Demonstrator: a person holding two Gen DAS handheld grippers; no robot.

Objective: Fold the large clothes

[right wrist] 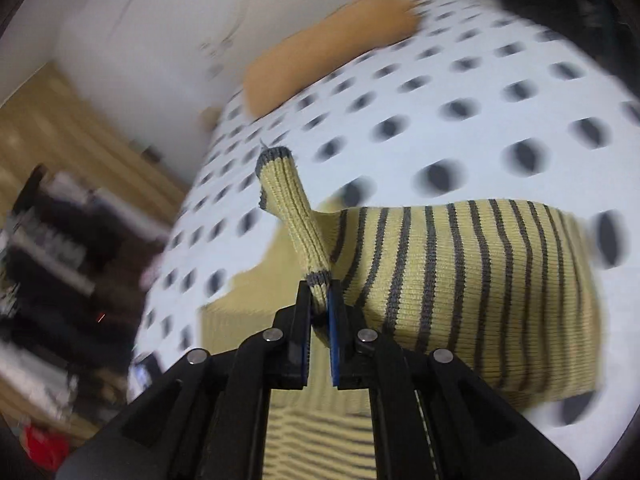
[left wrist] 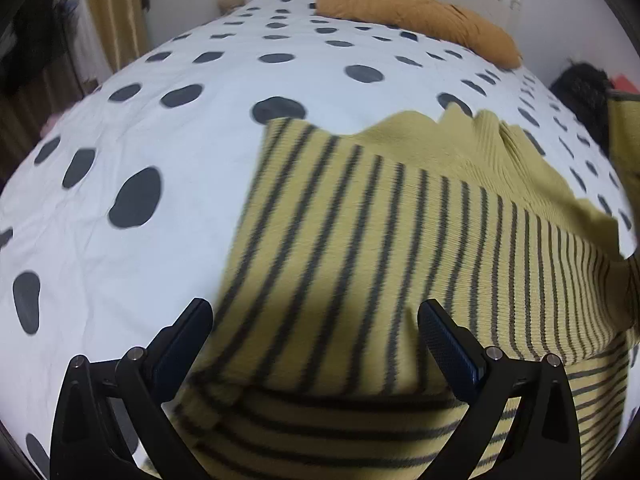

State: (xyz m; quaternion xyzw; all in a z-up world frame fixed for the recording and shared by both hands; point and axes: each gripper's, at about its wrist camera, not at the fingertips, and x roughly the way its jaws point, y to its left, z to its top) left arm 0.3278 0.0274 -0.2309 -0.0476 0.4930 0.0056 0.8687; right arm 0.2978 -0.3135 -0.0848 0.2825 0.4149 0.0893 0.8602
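A yellow knit sweater with dark grey stripes (left wrist: 380, 240) lies on the bed, part of it folded over itself. My left gripper (left wrist: 316, 320) is open and empty, its fingers spread just above the sweater's near edge. In the right wrist view my right gripper (right wrist: 320, 296) is shut on a ribbed, grey-trimmed edge of the sweater (right wrist: 288, 208) and holds it lifted above the striped body (right wrist: 460, 280).
The bed has a white cover with dark spots (left wrist: 160, 140). An orange pillow (left wrist: 420, 16) lies at the head by the white wall. A dark object (left wrist: 580, 84) sits at the bed's right side. Wood floor and cluttered shelves (right wrist: 60, 220) are off the bed's left.
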